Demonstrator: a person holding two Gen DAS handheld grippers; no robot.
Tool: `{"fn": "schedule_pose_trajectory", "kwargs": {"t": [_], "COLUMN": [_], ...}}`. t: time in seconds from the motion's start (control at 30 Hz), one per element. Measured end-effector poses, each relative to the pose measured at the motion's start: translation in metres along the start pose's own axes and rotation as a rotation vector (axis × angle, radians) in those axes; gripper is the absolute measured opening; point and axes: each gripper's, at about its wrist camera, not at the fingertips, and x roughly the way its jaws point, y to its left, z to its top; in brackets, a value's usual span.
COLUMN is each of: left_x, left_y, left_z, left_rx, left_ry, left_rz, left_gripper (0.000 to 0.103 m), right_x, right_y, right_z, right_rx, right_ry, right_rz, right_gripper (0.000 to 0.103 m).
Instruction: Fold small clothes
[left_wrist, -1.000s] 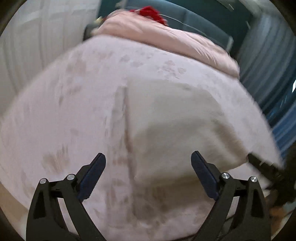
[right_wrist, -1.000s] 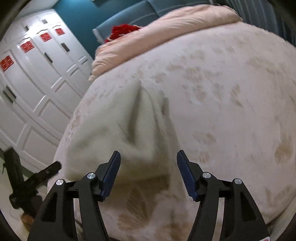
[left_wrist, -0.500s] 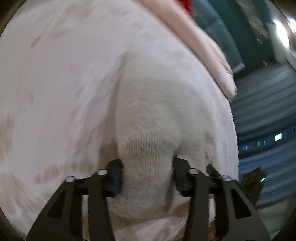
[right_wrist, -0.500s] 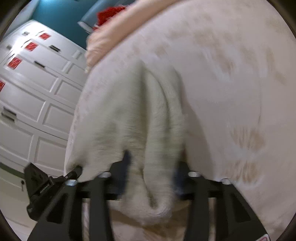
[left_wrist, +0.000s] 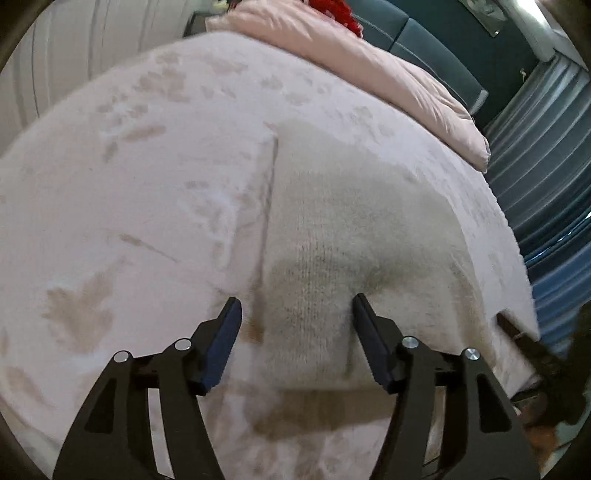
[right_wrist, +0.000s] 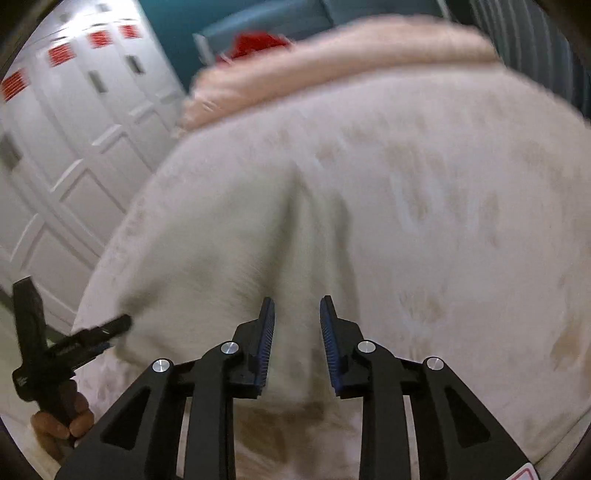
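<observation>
A cream knit garment (left_wrist: 351, 229) lies spread on the bed, its near hem toward me. My left gripper (left_wrist: 295, 301) hovers over that hem. Its jaws are opening, and the knit lies flat beneath them with neither pad pressing on it. In the right wrist view the same garment (right_wrist: 229, 236) shows a raised ridge running down to my right gripper (right_wrist: 297, 301). Its narrow jaws pinch a fold at the hem. The left gripper (right_wrist: 114, 328) also shows at the garment's left corner, held by a hand (right_wrist: 62, 421).
The pale bedspread (left_wrist: 140, 192) with brown leaf prints covers the bed. A pink duvet (left_wrist: 388, 70) and something red (right_wrist: 258, 42) lie at the head. White wardrobe doors (right_wrist: 74, 147) stand on one side and blue curtains (left_wrist: 546, 177) on the other. The bed's edge drops off just below the hem.
Half a second ago both grippers clamped bunched knit that bulged over their fingers. Now the left jaws have spread and the garment lies flat again. The right jaws stay narrow.
</observation>
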Motion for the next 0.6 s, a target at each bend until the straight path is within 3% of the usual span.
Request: {"fn": "schedule_pose_trajectory", "kwargs": {"t": [0.07, 0.13, 0.23, 0.4, 0.43, 0.47, 0.5, 0.53, 0.57, 0.6], "left_x": [-0.004, 0.003, 0.013, 0.012, 0.01, 0.013, 0.014, 0.014, 0.015, 0.016], "left_y": [-0.008, -0.017, -0.02, -0.02, -0.02, -0.02, -0.018, -0.015, -0.012, -0.009], "left_z": [0.0, -0.004, -0.013, -0.013, -0.014, -0.013, -0.013, -0.013, -0.014, -0.015], "left_rx": [0.032, 0.072, 0.095, 0.127, 0.13, 0.126, 0.116, 0.089, 0.065, 0.043], "left_ry": [-0.005, 0.018, 0.049, 0.06, 0.063, 0.067, 0.072, 0.079, 0.087, 0.097], "left_rz": [0.053, 0.117, 0.163, 0.203, 0.206, 0.206, 0.205, 0.197, 0.181, 0.155], "left_gripper": [0.06, 0.06, 0.065, 0.067, 0.067, 0.068, 0.074, 0.079, 0.09, 0.092], "right_x": [-0.007, 0.009, 0.077, 0.026, 0.015, 0.013, 0.017, 0.019, 0.026, 0.038], "right_y": [0.022, 0.036, 0.026, 0.038, 0.043, 0.044, 0.038, 0.029, 0.017, 0.0], "right_z": [0.009, 0.009, -0.022, -0.004, -0.001, -0.002, -0.005, -0.009, -0.013, -0.018], "right_rx": [-0.075, -0.134, -0.178, -0.106, -0.135, -0.15, -0.142, -0.113, -0.066, 0.01], "right_ry": [-0.029, 0.007, 0.198, 0.092, 0.065, 0.06, 0.065, 0.072, 0.095, 0.148], "right_rz": [-0.003, -0.019, -0.098, -0.045, -0.063, -0.075, -0.098, -0.114, -0.114, -0.074], "right_gripper": [0.025, 0.024, 0.022, 0.019, 0.022, 0.037, 0.061, 0.067, 0.069, 0.069]}}
